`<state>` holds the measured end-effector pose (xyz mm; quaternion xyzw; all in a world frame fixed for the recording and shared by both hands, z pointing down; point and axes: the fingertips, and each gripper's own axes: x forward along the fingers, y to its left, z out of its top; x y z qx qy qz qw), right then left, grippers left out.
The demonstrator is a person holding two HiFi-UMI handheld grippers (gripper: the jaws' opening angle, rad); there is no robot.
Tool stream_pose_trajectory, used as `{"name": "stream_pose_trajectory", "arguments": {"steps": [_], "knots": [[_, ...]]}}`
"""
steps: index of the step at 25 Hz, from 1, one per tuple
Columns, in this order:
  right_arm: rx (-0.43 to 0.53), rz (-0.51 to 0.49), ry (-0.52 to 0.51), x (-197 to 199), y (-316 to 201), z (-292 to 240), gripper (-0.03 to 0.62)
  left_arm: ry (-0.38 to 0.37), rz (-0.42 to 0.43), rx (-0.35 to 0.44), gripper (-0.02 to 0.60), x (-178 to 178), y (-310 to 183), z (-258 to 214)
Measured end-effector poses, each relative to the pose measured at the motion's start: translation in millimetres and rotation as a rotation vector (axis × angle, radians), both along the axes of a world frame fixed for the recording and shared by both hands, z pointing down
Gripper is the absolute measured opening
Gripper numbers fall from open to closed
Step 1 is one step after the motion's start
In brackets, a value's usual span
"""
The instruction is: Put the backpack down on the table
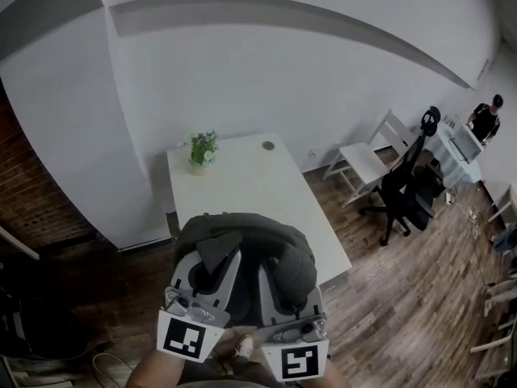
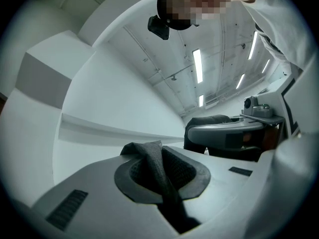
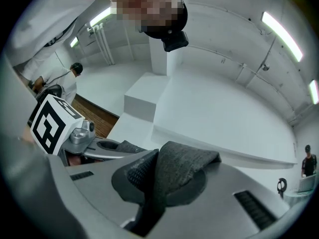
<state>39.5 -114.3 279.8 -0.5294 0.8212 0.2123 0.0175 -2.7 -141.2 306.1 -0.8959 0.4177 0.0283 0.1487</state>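
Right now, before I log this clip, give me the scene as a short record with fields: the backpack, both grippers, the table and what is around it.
backpack: dark grey, held over the table's near end; whether it touches the table cannot be told
left gripper: shut on backpack fabric
right gripper: shut on backpack fabric
table: white, potted plant at its far left corner
background: black office chair; person at a desk, far right

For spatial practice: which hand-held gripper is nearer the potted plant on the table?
Left. The left hand-held gripper lines up almost directly with the potted plant; the right hand-held gripper sits off to its right.
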Motion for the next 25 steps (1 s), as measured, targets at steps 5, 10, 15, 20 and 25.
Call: {"name": "stream_pose_trajectory", "arguments": {"steps": [5, 10, 15, 20, 25], "knots": [[-0.025, 0.079, 0.033, -4, -4, 16, 0.051, -0.058, 0.061, 0.028, 0.032, -2, -3, 10], [-0.060, 0.122, 0.060, -3, -6, 35, 0.051, -0.058, 0.067, 0.036, 0.034, -2, -8, 19], [-0.115, 0.125, 0.078, 2, -29, 62, 0.051, -0.082, 0.052, 0.031, 0.034, 2, -36, 36], [-0.132, 0.103, 0.079, 9, -52, 71, 0.051, -0.106, 0.025, 0.020, 0.033, 7, -57, 46], [-0.173, 0.070, 0.110, 8, -71, 86, 0.051, -0.106, -0.004, 0.002, 0.034, 4, -78, 58]]}}
